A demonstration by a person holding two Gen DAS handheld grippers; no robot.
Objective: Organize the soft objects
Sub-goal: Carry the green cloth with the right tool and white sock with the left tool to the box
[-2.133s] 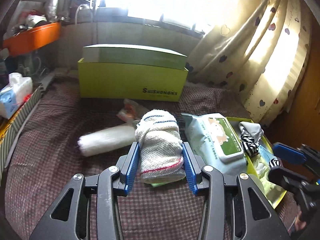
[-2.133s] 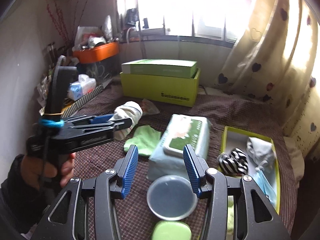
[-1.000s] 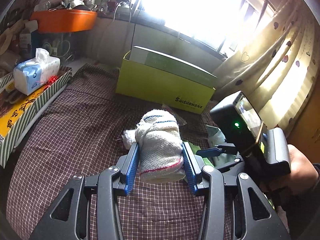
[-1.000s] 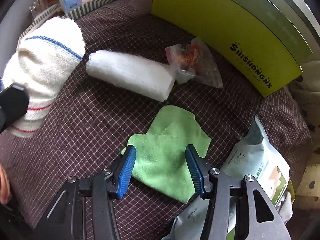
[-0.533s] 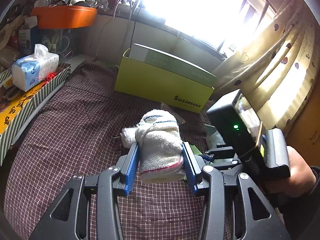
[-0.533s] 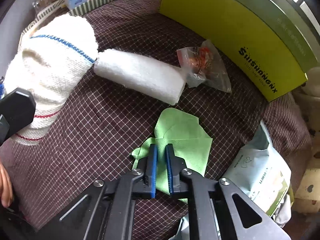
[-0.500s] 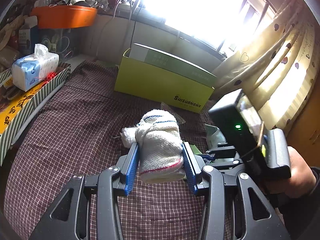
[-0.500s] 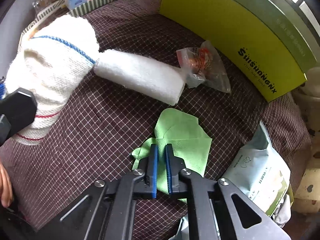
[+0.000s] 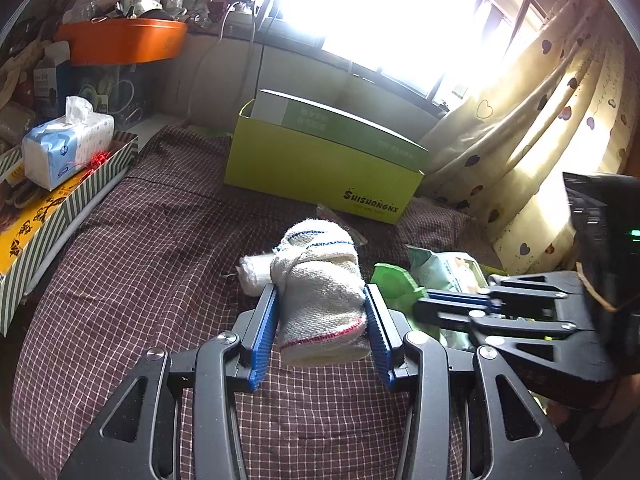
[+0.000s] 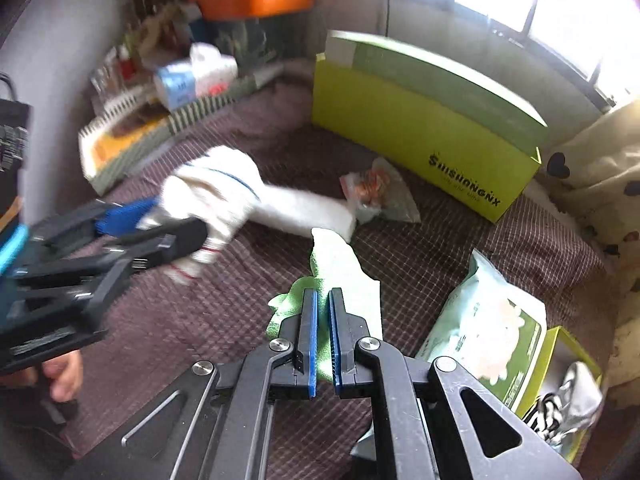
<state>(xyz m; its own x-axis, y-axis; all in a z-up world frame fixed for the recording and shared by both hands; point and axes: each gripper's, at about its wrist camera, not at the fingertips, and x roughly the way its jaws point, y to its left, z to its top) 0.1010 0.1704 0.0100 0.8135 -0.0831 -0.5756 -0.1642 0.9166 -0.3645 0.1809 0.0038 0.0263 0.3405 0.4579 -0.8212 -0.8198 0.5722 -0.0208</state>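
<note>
Your right gripper (image 10: 323,312) pinches the crumpled green cloth (image 10: 340,276), now lifted off the bed; left gripper (image 9: 320,312), at 9 o'clock, still clamps the white rolled towel (image 9: 320,292).

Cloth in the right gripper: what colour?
Light green cloth, pinched by the right gripper; right wrist view shows it best.

Bright window (image 9: 384,12), heart-print curtain (image 9: 560,120), checked maroon bedspread (image 9: 132,248).

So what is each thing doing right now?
Left gripper: shut on the rolled towel, held up.
Right gripper: shut on the green cloth, lifting it.
White roll: lying on the bed.
Yellow box: open.
Wipes pack: lying flat.
</note>
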